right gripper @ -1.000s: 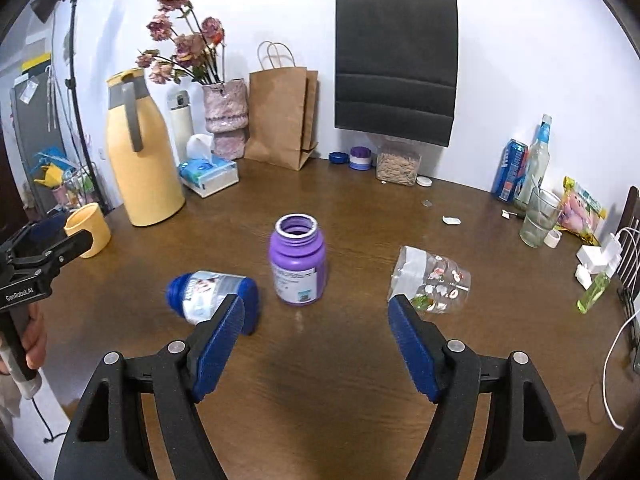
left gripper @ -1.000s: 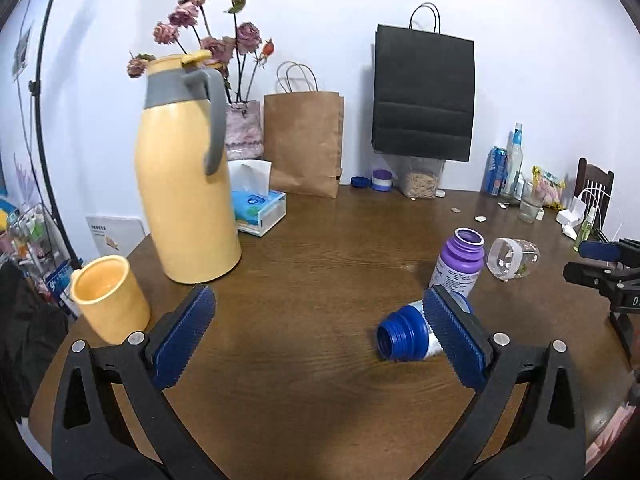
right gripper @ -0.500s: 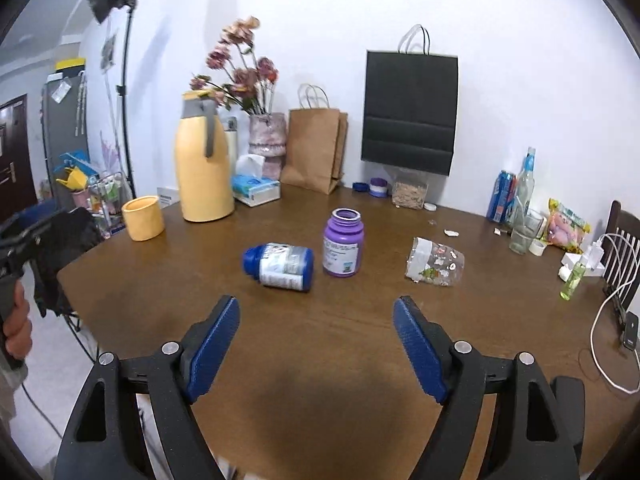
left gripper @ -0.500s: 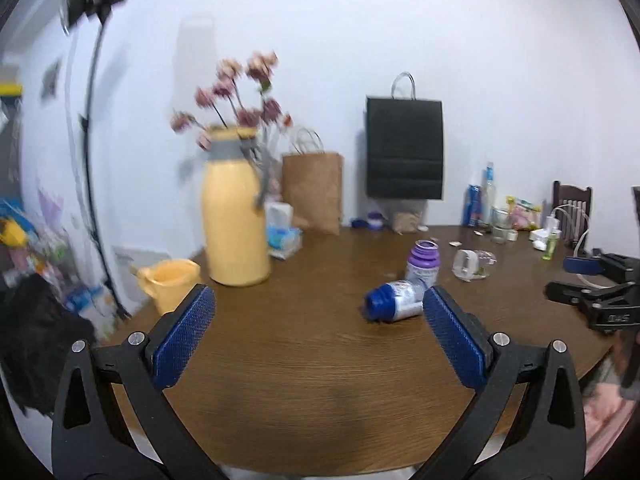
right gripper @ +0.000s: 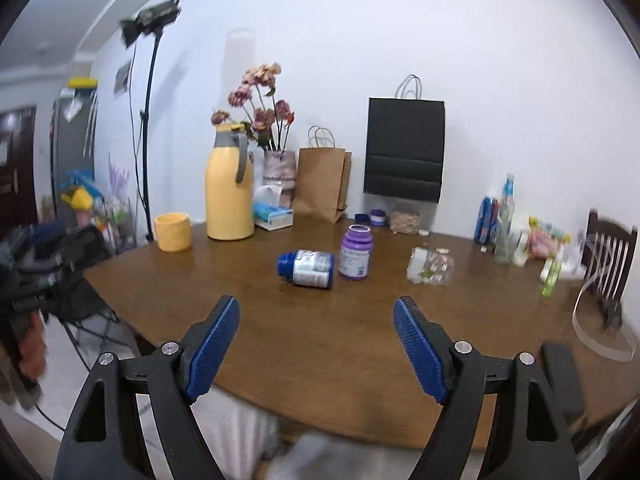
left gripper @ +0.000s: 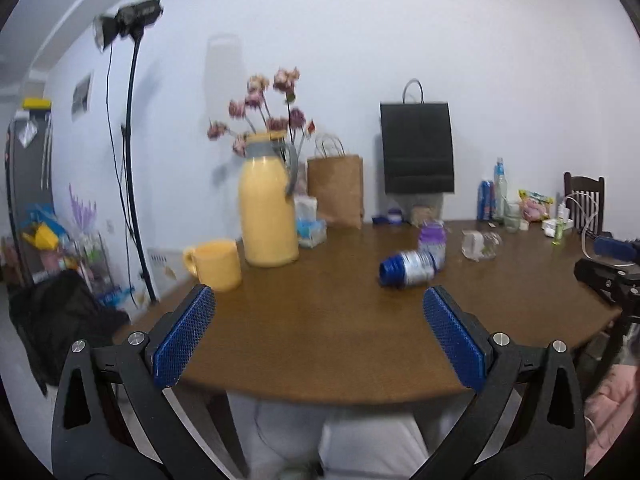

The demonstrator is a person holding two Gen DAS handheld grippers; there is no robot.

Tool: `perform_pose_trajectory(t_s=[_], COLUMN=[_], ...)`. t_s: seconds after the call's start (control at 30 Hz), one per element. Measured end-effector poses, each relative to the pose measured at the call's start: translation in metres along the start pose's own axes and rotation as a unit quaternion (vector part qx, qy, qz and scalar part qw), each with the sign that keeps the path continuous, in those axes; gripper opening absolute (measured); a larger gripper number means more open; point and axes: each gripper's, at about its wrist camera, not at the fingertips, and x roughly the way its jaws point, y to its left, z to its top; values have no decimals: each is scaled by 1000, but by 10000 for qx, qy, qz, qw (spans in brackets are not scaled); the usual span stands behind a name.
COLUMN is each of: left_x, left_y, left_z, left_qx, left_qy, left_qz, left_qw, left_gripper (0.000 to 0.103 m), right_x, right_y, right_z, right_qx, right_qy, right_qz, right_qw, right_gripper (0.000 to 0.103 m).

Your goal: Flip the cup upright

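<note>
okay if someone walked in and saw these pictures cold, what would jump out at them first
Probably the tall yellow jug with its grey handle, standing at the back left of the brown table in front of dried pink flowers, with a yellow mug to its left. Mid-table, a blue-capped bottle lies on its side next to an upright purple jar. A clear printed cup lies tipped over to the right.

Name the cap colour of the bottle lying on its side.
Blue; the bottle shows best in the right wrist view.
</note>
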Motion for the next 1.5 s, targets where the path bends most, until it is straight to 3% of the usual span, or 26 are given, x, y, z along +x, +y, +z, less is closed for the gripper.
perform_pose_trajectory(t_s=[0.23, 1.5], left_x=[-12, -23], left_y=[7, -2], left_z=[-14, -15], left_qx=[-348, -106], left_qy=[167, -55], left_qz=[-42, -282], left_qw=[9992, 9995], left_gripper=[103, 103], right_x=[-7, 2], right_y=[21, 23], right_z=[-18, -28], right_qx=[177, 344], right_qy=[-23, 272], right_qz=[86, 303], right_qw=[9998, 9986], right_gripper=[84, 84])
